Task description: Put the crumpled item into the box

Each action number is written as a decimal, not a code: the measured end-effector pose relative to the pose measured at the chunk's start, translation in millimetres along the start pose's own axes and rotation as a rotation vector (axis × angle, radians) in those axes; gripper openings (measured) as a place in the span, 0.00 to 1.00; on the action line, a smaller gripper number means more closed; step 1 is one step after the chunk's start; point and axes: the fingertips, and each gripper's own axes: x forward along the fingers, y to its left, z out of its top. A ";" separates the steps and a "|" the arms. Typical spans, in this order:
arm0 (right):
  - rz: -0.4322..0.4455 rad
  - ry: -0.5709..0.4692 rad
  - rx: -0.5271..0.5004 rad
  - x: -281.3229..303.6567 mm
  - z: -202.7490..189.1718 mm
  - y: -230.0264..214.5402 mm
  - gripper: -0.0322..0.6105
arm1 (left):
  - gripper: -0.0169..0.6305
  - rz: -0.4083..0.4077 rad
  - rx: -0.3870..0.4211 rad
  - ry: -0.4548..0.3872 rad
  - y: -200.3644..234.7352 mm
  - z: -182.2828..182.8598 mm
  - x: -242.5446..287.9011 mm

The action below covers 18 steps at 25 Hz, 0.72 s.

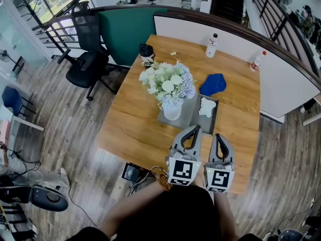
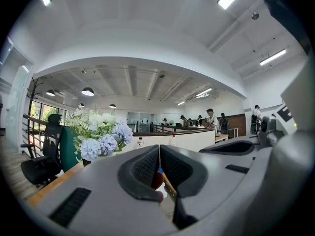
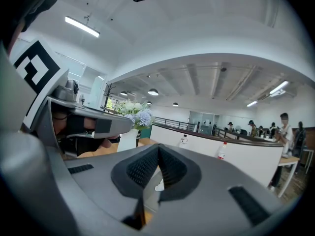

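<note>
A white crumpled item lies inside a shallow grey box in the middle of the wooden table. A blue crumpled cloth rests on the table just behind the box. My left gripper and right gripper hover side by side over the table's near edge, short of the box. Both are shut with nothing between the pads. In the left gripper view the jaws meet; in the right gripper view the jaws meet too, with a scrap of the white item showing below them.
A white vase of flowers stands on a grey mat left of the box. A black cup and two bottles stand at the far side. A partition wall borders the table; office chairs stand at the left.
</note>
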 end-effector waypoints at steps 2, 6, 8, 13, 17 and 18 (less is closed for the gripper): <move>0.001 0.003 -0.003 -0.7 -0.8 0.0 0.06 | 0.06 -0.003 0.002 -0.005 -1.0 1.5 -0.3; 0.001 0.005 -0.015 -1.7 -2.1 -1.1 0.06 | 0.06 -0.011 -0.001 -0.002 -3.7 0.8 -0.3; -0.006 0.006 -0.017 -1.7 -2.7 -2.5 0.06 | 0.06 -0.015 0.001 0.000 -5.2 0.4 0.3; -0.003 0.019 -0.022 -1.2 -7.0 -2.1 0.06 | 0.06 -0.023 0.003 0.000 -7.2 0.1 1.0; -0.002 0.041 -0.043 0.4 -13.0 -3.4 0.06 | 0.06 -0.023 -0.001 0.004 -7.2 -1.3 1.2; -0.003 0.045 -0.047 1.0 -14.9 -3.9 0.06 | 0.06 -0.022 -0.002 0.004 -6.7 -1.6 1.0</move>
